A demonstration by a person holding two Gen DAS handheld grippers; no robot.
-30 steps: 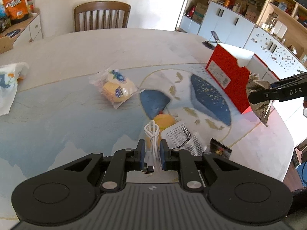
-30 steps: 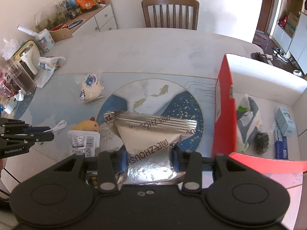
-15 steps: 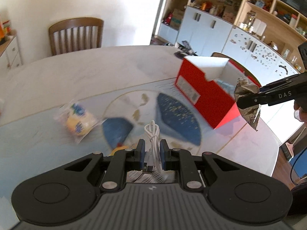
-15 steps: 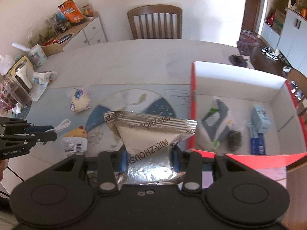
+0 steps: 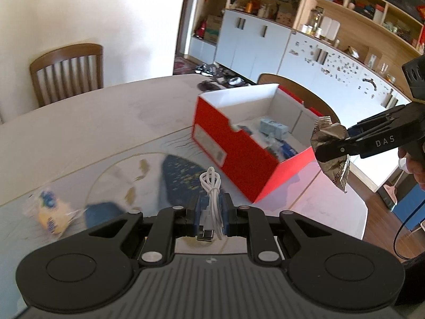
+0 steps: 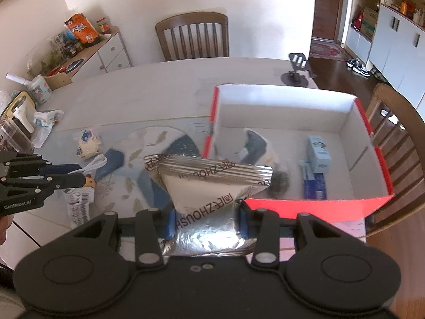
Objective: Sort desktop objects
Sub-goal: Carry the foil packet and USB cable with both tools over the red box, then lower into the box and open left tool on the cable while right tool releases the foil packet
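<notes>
My left gripper [image 5: 210, 214] is shut on a coiled white USB cable [image 5: 211, 186], carried in the air short of the open red box [image 5: 239, 146]. From the right wrist view that gripper [image 6: 79, 178] shows at the left with the cable [image 6: 93, 163] sticking out. My right gripper [image 6: 207, 220] is shut on a silver foil packet [image 6: 209, 186], just in front of the red box [image 6: 313, 204]. In the left wrist view the right gripper [image 5: 334, 146] and its foil packet [image 5: 332, 156] hang beside the box's near corner. Inside the box lie a pale blue carton [image 6: 318, 154], a dark blue pack and a clear bag.
On the patterned mat [image 6: 159, 180] lie a wrapped yellow bun [image 5: 51, 215], a barcode-labelled pack [image 6: 79, 204] and a yellow toy, partly hidden. Wooden chairs [image 6: 194, 37] stand beyond the table and beside the box. A sideboard [image 6: 87, 58] with snacks stands at the far left.
Both grippers have swung to the right and risen toward the red box, each keeping its load. The box's inside has come into both views.
</notes>
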